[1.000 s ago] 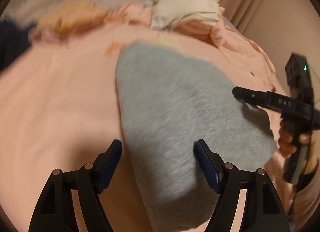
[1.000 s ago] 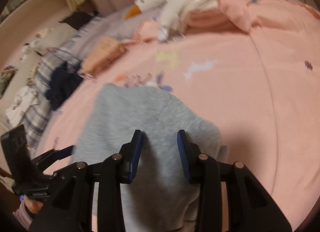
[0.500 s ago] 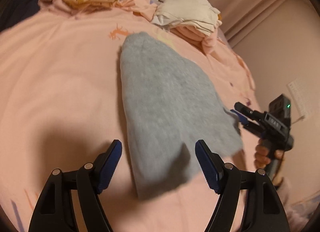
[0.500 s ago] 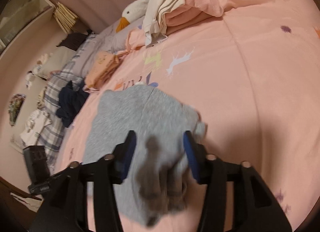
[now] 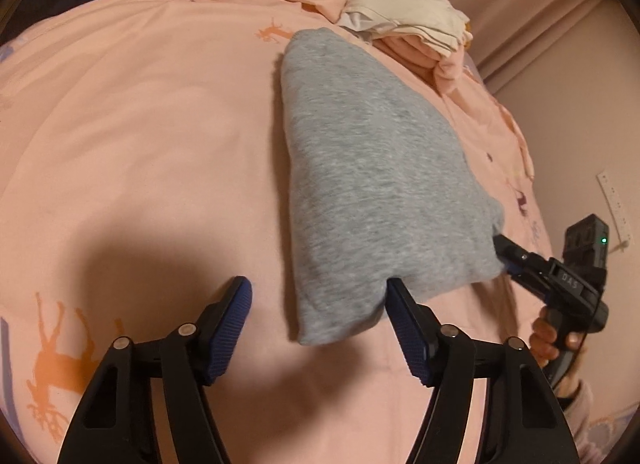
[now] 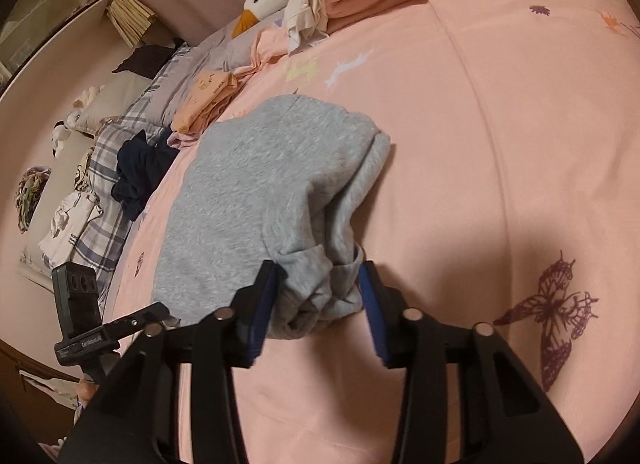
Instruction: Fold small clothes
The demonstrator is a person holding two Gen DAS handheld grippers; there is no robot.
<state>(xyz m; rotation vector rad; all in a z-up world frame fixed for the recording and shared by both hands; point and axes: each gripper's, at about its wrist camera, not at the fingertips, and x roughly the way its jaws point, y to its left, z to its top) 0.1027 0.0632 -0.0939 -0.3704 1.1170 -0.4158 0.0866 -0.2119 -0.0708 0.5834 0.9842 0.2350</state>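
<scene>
Folding in hand: the grey garment [image 5: 376, 184] lies on the pink bedspread [image 5: 140, 136], its bunched corner between the closing right gripper [image 6: 318, 304], while the left gripper [image 5: 318, 328], narrowing and empty, must next seize the near corner.

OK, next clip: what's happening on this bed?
A person with a handheld gripper in each hand is folding a grey garment on a pink bedsheet. The right gripper has a bunched corner between its closing jaws. The left gripper is also closing, at the near edge, not gripping. Other clothes are piled behind.
</scene>
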